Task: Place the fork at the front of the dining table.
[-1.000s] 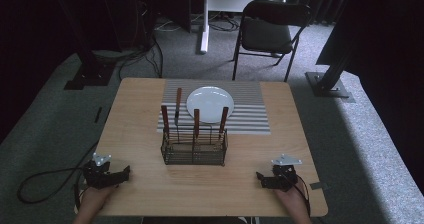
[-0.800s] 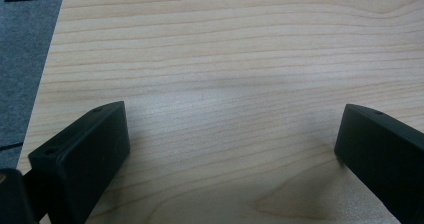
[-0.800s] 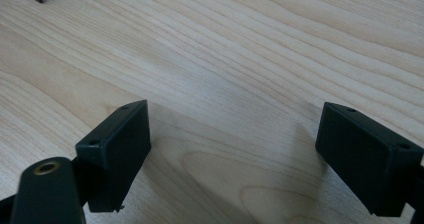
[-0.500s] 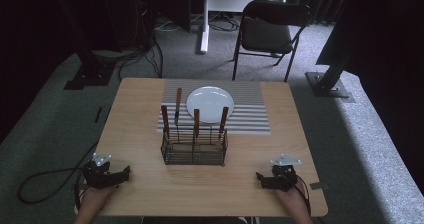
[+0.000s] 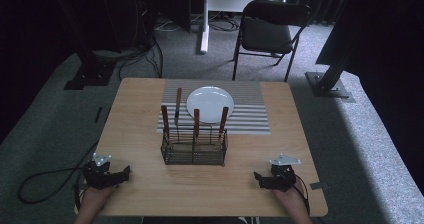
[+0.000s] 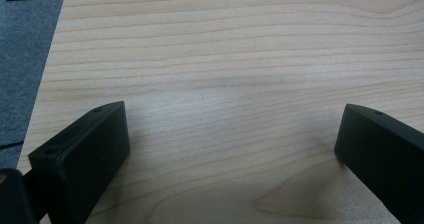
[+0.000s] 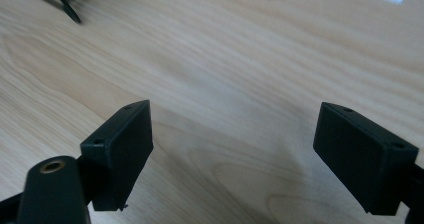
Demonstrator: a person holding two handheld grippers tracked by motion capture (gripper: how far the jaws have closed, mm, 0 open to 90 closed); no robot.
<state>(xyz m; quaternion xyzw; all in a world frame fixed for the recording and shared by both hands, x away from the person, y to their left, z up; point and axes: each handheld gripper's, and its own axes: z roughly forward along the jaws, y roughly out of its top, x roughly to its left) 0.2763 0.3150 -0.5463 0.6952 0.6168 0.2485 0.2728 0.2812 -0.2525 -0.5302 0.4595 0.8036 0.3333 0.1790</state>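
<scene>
A black wire basket (image 5: 194, 147) stands in the middle of the wooden table (image 5: 140, 129). Several brown-handled utensils (image 5: 196, 121) stick up out of it. Behind it a white plate (image 5: 210, 104) lies on a striped placemat (image 5: 250, 114). My left gripper (image 5: 122, 173) rests at the table's near left corner, open, with bare wood between its jaws (image 6: 230, 134). My right gripper (image 5: 259, 178) rests at the near right, also open over bare wood (image 7: 230, 134). A corner of the basket (image 7: 67, 9) shows at the top left of the right gripper view.
A black folding chair (image 5: 267, 34) and a white desk leg (image 5: 204, 19) stand beyond the table's far edge. Dark stand bases (image 5: 327, 84) sit on the grey carpet at both sides. A cable (image 5: 45, 176) trails off the left gripper onto the floor.
</scene>
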